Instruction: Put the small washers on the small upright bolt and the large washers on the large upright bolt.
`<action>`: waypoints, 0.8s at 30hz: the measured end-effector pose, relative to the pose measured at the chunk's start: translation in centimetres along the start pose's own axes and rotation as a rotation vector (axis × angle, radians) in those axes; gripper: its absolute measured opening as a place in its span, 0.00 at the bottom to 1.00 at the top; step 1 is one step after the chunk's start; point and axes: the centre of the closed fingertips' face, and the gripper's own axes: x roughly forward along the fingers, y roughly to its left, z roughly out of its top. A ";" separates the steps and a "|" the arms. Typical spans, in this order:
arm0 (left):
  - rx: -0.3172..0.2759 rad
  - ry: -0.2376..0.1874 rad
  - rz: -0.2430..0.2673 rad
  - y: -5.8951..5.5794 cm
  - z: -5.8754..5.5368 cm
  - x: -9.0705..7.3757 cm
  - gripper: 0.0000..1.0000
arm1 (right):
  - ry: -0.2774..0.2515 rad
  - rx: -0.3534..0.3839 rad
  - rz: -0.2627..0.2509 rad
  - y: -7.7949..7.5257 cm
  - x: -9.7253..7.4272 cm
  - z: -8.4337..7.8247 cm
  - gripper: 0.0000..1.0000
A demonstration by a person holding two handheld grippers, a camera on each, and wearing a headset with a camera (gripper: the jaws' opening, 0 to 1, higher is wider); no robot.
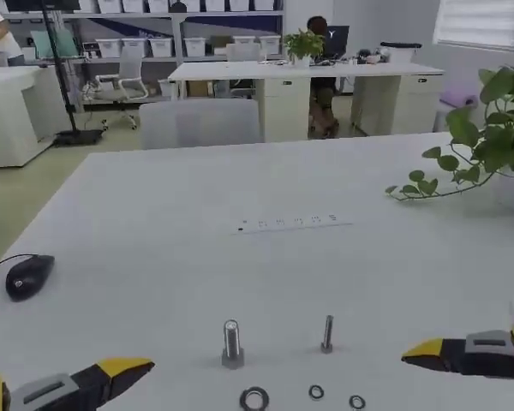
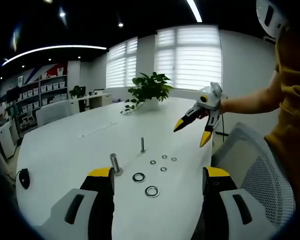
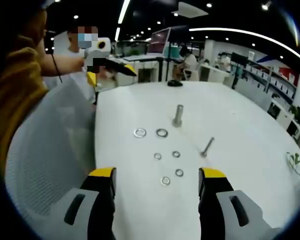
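The left gripper (image 2: 160, 172) and the right gripper (image 3: 157, 173) have the jaws wide apart, both empty. The large bolt (image 1: 232, 342) and the small bolt (image 1: 327, 334) stand upright on the table (image 1: 154, 240). 2 large washers (image 2: 139, 177) and 4 small washers (image 2: 163, 169) lie flat near them, some cut off at the bottom edge of the head view.

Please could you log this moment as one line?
left hand-held gripper open | right hand-held gripper open | washers loose on table | bolts bare
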 end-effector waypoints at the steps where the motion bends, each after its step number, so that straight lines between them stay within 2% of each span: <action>1: -0.002 -0.001 0.000 0.0 0.0 0.0 0.71 | 0.000 -0.002 0.000 0.0 0.0 0.0 0.68; 17: -0.001 0.002 -0.008 0.0 -0.1 0.1 0.71 | 0.017 0.001 0.011 0.1 0.2 -0.3 0.65; 24: -0.002 -0.001 -0.007 0.0 -0.1 0.1 0.71 | 0.046 0.007 0.016 0.1 0.5 -0.7 0.61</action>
